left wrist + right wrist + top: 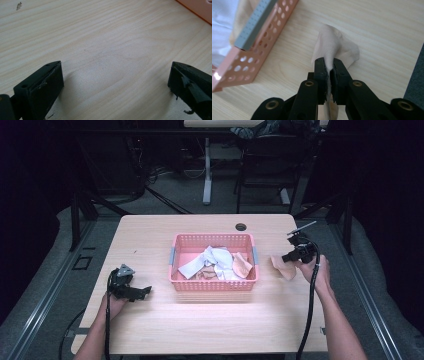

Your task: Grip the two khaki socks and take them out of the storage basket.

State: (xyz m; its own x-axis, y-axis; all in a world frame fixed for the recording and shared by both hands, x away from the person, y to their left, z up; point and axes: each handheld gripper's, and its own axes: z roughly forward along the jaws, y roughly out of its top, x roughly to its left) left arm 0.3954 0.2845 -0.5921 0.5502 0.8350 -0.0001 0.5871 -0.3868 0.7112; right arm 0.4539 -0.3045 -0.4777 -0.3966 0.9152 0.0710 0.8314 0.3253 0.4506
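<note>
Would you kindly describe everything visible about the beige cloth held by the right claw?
The beige cloth is a small, soft, pale peach fabric piece, crumpled into folds. The right claw is shut on one bunched edge, and the rest drapes onto the wooden table, just right of the pink basket and outside it.

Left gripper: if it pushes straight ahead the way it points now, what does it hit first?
Likely the pink basket. The left gripper sits low over the table, jaws open and empty, aimed toward the basket's near-left corner. Its own view has bare wood ahead and the basket's edge at top right, so it may only clip it.
</note>
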